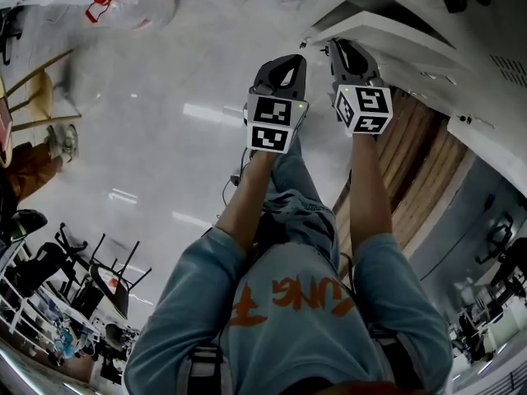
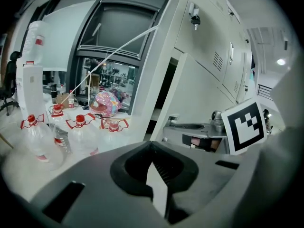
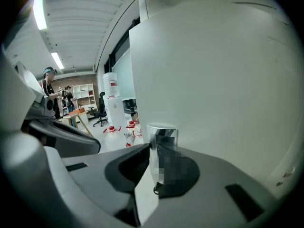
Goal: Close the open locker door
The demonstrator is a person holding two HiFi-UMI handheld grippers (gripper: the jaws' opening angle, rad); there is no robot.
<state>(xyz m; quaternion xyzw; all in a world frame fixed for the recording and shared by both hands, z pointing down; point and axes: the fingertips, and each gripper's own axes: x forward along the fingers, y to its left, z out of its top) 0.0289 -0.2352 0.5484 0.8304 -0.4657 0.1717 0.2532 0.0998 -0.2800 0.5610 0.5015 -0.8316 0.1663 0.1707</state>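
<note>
The white locker door (image 3: 213, 70) stands open and fills most of the right gripper view; it also shows in the left gripper view as the door (image 2: 190, 94) swung out from the white lockers (image 2: 209, 37). A chrome knob (image 3: 161, 136) sticks out of the door. My right gripper (image 3: 159, 172) is shut on that knob, one jaw on each side of it. In the head view the right gripper (image 1: 344, 52) reaches the door's edge (image 1: 370, 31). Just left of it, my left gripper (image 1: 284, 60) hangs in the air, shut (image 2: 159, 184) with nothing in it.
Several large water bottles with red caps (image 2: 80, 132) stand on the floor left of the lockers, beside a water dispenser (image 2: 31, 80). A bottle in a bag (image 1: 132, 2) lies on the glossy floor. Office chairs (image 1: 107, 278) and desks stand behind the person.
</note>
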